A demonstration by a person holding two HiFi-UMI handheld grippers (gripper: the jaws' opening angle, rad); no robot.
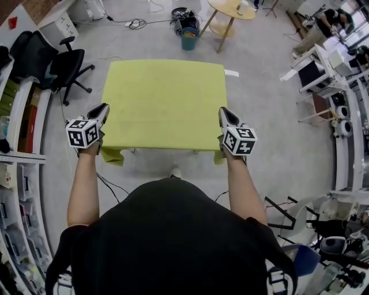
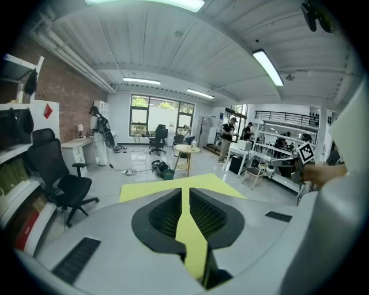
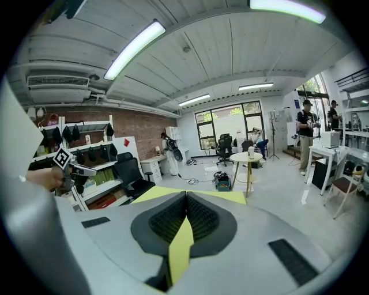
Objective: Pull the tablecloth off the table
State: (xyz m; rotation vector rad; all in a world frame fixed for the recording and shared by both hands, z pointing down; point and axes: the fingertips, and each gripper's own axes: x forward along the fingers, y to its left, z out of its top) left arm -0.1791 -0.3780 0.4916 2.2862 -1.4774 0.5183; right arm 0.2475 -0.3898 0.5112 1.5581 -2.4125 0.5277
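A yellow-green tablecloth [image 1: 164, 103] lies flat over a small table in front of me. My left gripper [image 1: 104, 110] is at the cloth's near left side and is shut on its edge. My right gripper [image 1: 223, 115] is shut on the near right edge. The cloth's near corners [image 1: 113, 155] hang down below both grippers. In the left gripper view a strip of cloth [image 2: 190, 236] runs pinched between the dark pads [image 2: 164, 216]. The right gripper view shows the same: a fold of cloth [image 3: 180, 248] held between the pads [image 3: 202, 222], with the spread cloth [image 3: 222, 197] beyond.
A black office chair [image 1: 63, 66] stands to the table's left by shelving [image 1: 20, 127]. Beyond the table are a teal bucket [image 1: 189, 39] and a round wooden table [image 1: 232, 11]. Desks with equipment [image 1: 323, 69] line the right, and cables [image 1: 135, 23] lie on the floor.
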